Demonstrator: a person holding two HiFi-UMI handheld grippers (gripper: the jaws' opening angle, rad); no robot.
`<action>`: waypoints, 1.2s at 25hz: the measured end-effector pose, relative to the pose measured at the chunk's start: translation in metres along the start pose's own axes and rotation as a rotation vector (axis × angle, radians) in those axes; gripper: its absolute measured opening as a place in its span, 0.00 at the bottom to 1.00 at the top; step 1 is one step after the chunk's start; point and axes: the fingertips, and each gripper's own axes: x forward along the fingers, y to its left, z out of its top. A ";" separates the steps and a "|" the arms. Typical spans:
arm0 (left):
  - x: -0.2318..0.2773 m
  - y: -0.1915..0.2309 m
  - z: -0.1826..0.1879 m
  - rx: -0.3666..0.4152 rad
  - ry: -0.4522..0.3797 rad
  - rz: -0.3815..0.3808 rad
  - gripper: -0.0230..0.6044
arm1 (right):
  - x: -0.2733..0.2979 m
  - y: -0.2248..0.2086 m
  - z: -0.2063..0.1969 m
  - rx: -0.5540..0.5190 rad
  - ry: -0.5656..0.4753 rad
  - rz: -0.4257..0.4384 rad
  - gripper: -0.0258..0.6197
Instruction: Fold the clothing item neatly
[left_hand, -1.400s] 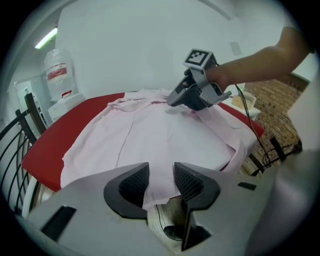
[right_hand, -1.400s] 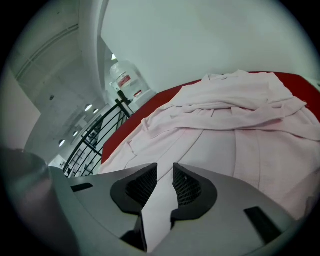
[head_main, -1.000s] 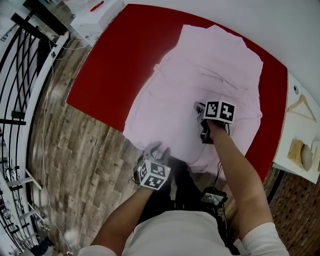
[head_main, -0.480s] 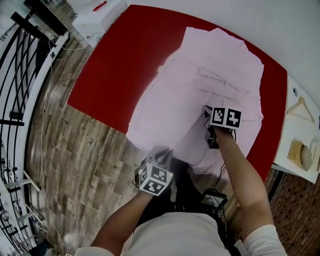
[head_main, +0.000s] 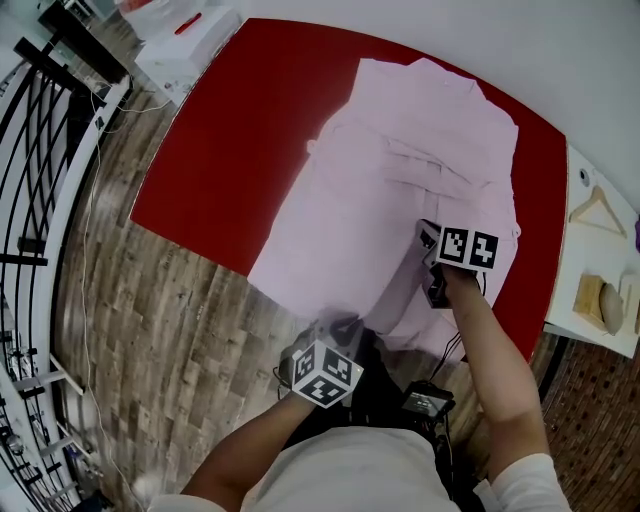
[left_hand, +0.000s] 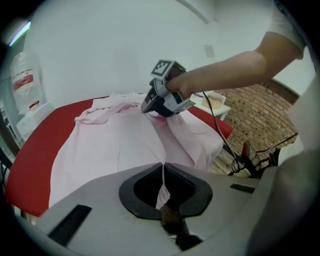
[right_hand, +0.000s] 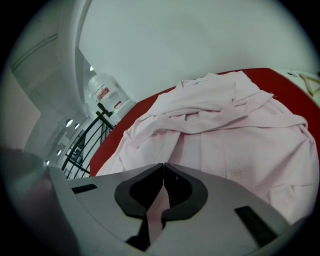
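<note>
A pale pink shirt (head_main: 420, 150) lies spread over the red table (head_main: 220, 130), with its near hem hanging past the table's front edge. My left gripper (head_main: 338, 328) is at that hem's near left part and is shut on a fold of the pink cloth (left_hand: 161, 192). My right gripper (head_main: 432, 280) is further right over the shirt's lower right part, shut on a strip of the fabric (right_hand: 159, 200). In the left gripper view the right gripper (left_hand: 152, 107) lifts the cloth into a ridge. The collar end (right_hand: 210, 80) lies at the far side.
A white side table at the right holds a wooden hanger (head_main: 597, 210). A black railing (head_main: 40, 200) runs along the left over wooden floor. A white box (head_main: 185, 40) sits past the table's far left corner, and a water bottle (right_hand: 105, 92) stands near it. Cables hang by my legs.
Both grippers have come back towards me and risen a little, and the shirt's near hem has come up with them. The left jaws, spread before, now pinch the cloth.
</note>
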 end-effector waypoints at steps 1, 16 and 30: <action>0.002 -0.003 -0.001 0.003 0.008 -0.005 0.06 | -0.001 -0.003 -0.001 0.005 0.002 -0.003 0.07; 0.028 -0.040 -0.004 0.010 0.072 -0.138 0.06 | -0.011 -0.030 -0.012 0.019 0.008 -0.082 0.07; 0.022 -0.078 -0.018 -0.028 0.028 -0.238 0.24 | -0.070 -0.022 -0.006 -0.031 -0.074 0.006 0.18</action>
